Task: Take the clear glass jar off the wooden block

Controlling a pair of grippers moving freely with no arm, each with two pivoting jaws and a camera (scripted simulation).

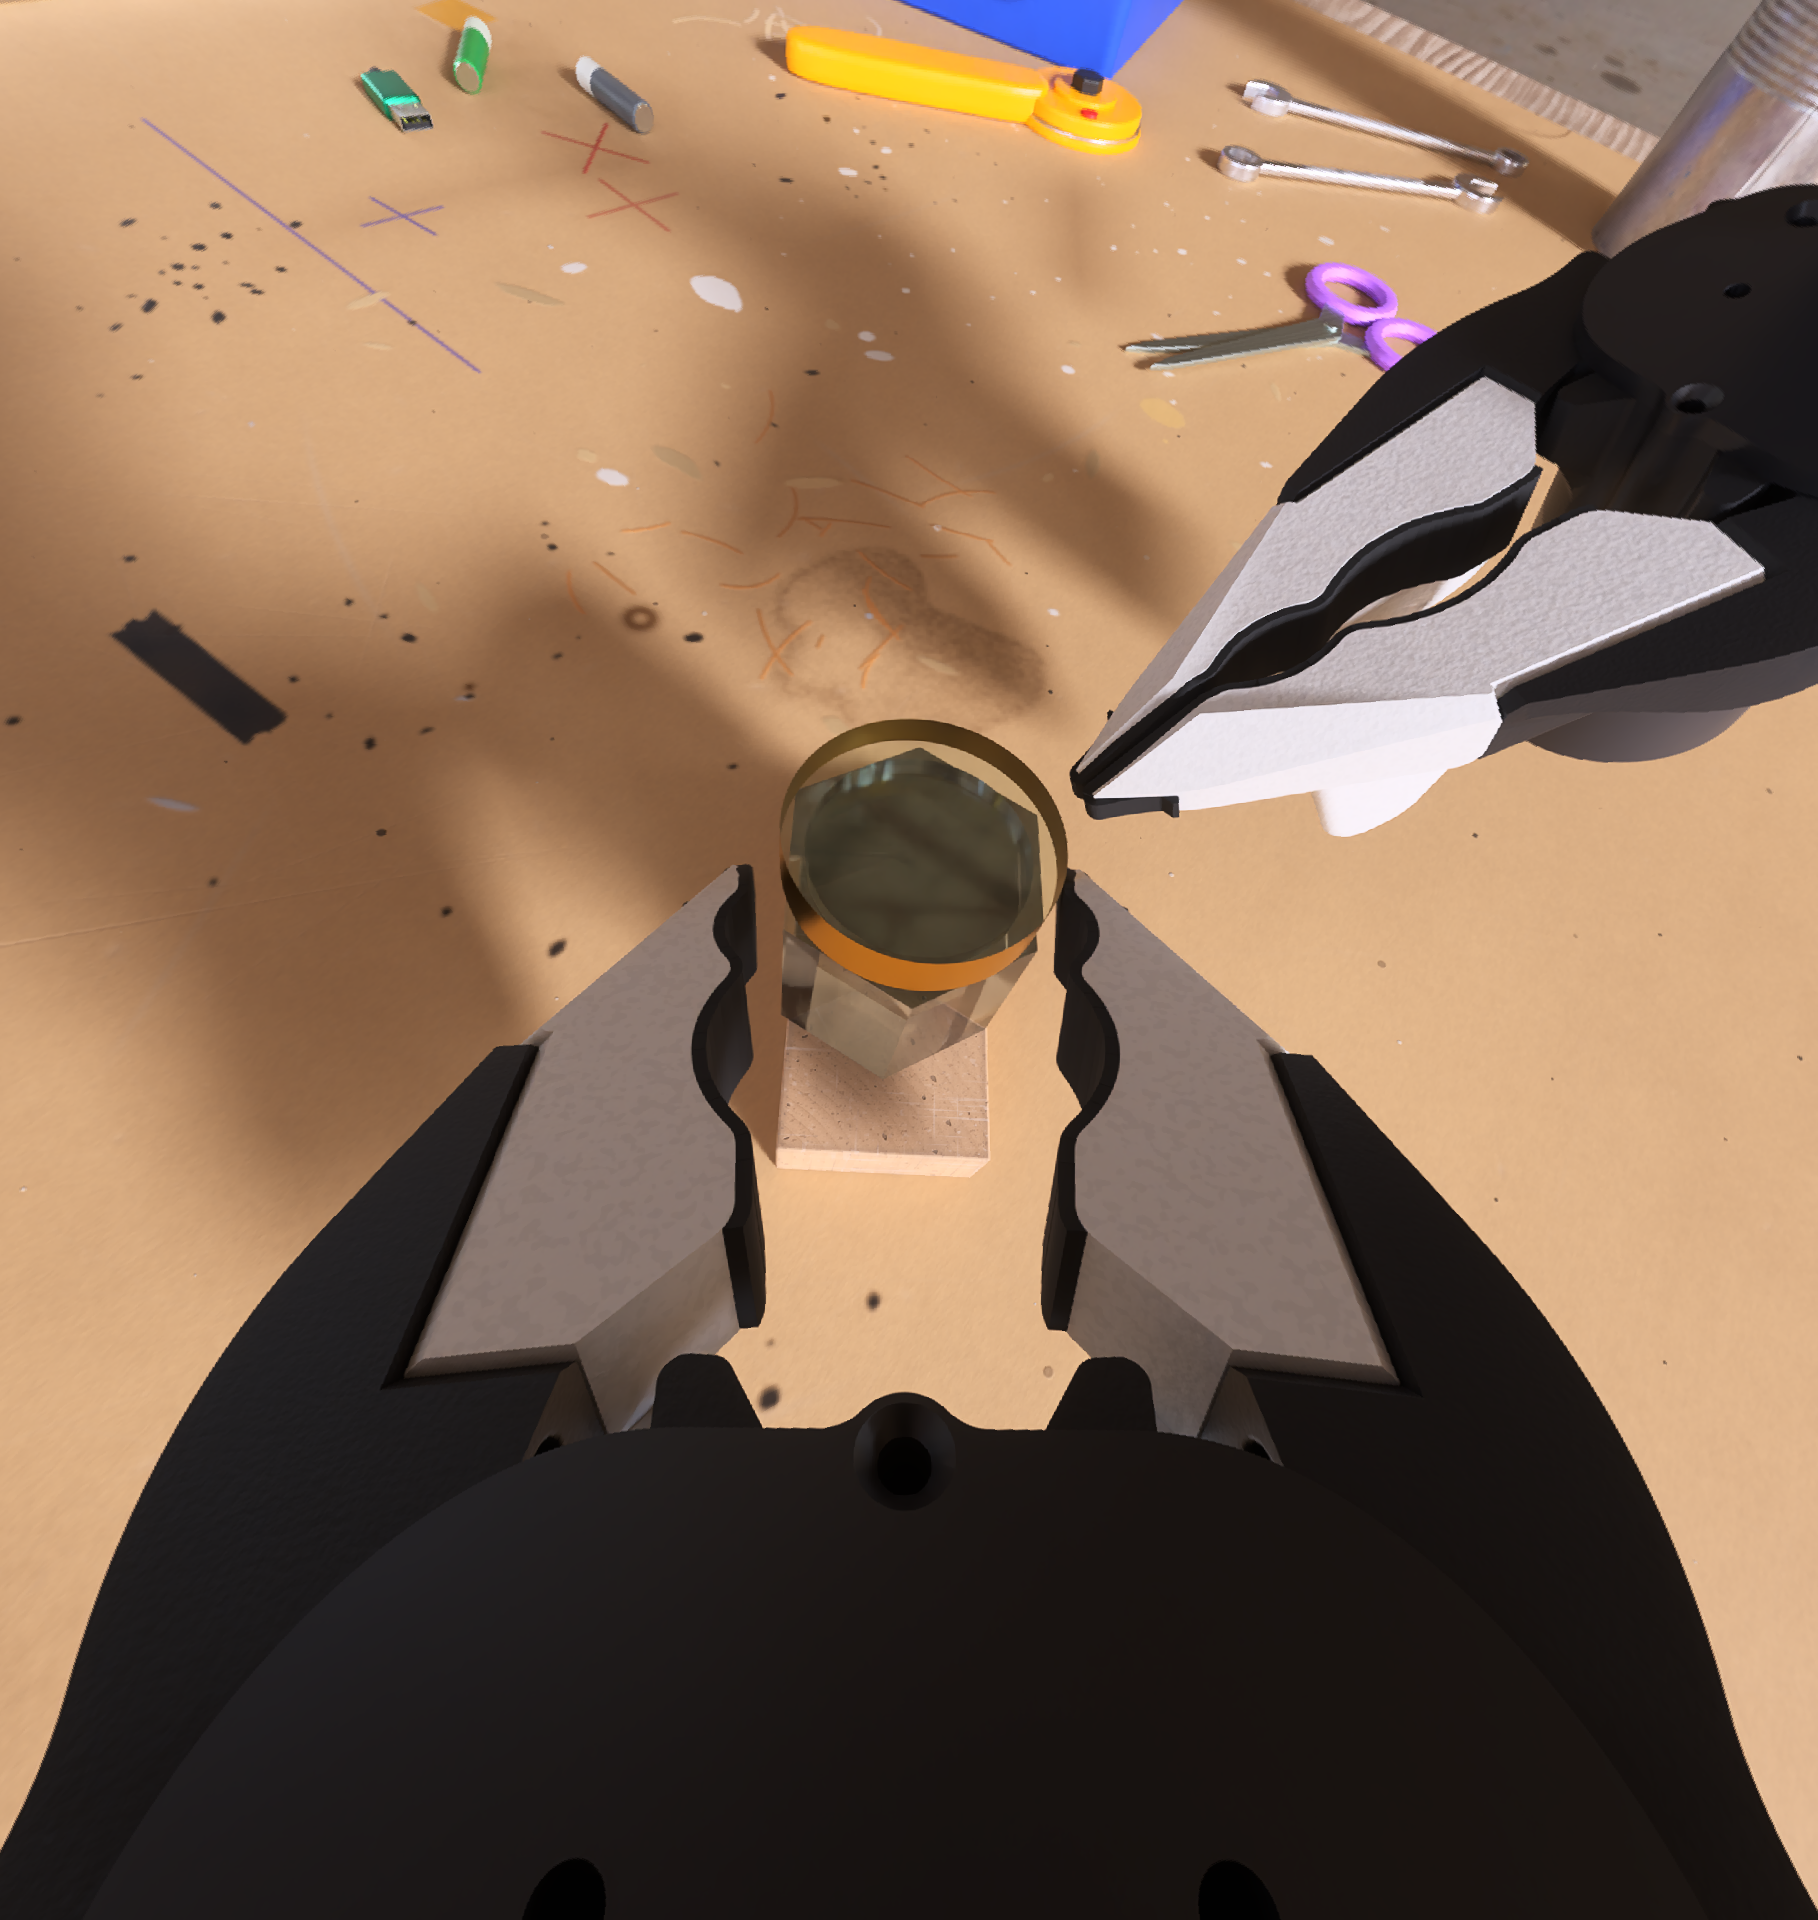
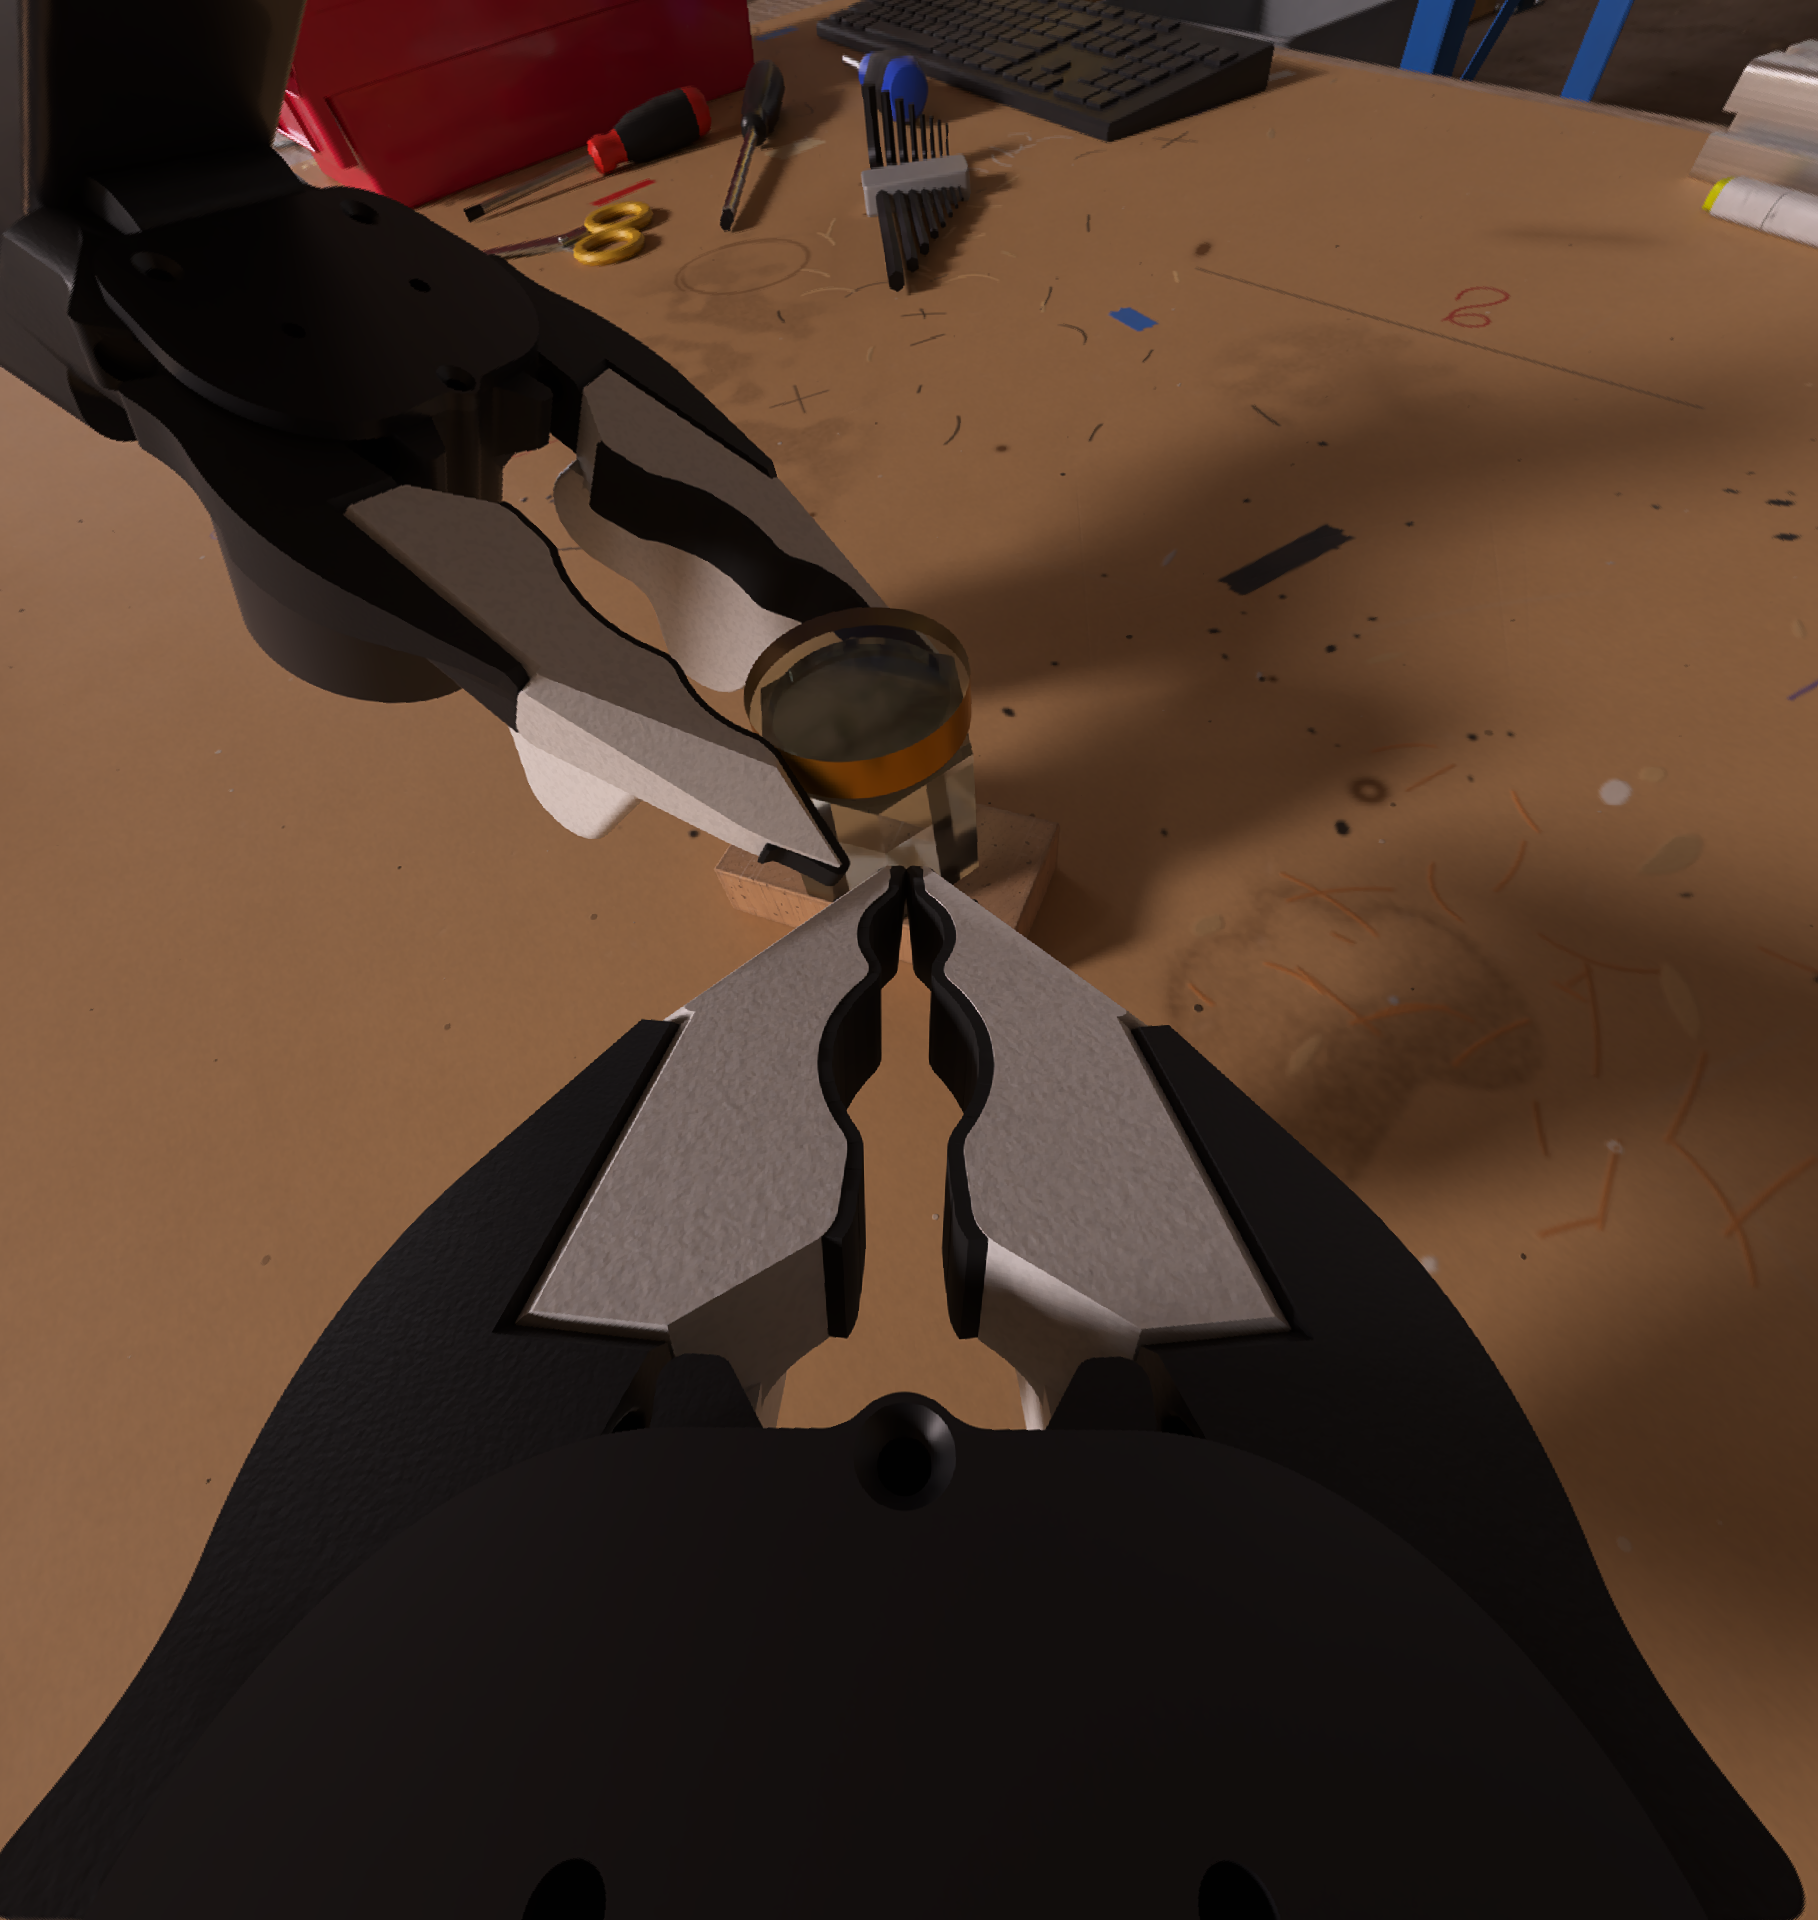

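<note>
A tan, paint-flecked workbench [image 1: 1300, 1143] fills both views, with wrenches, scissors and a yellow tool strewn along its far edge. In the left wrist view the clear glass jar [image 1: 910, 914] stands upright on the wooden block [image 1: 884, 1117], dead ahead at twelve o'clock from the left gripper [image 1: 905, 899]. That gripper's jaws are spread wide, one fingertip at the jar's nine o'clock side and the other at its three o'clock side, level with the amber band below the rim (whether the pads already touch the glass cannot be told). It holds nothing yet.

The right gripper [image 1: 1092, 790] comes in from about two o'clock, its jaws pressed together and empty, its tip just beside the jar's rim. In its own view the jar [image 2: 863, 717] sits at twelve o'clock, just past its closed tips [image 2: 905, 878].

The jar's long axis is vertical, so the left gripper, already straddling it, looks the better placed: closing sideways and lifting straight up should clear the block.
</note>
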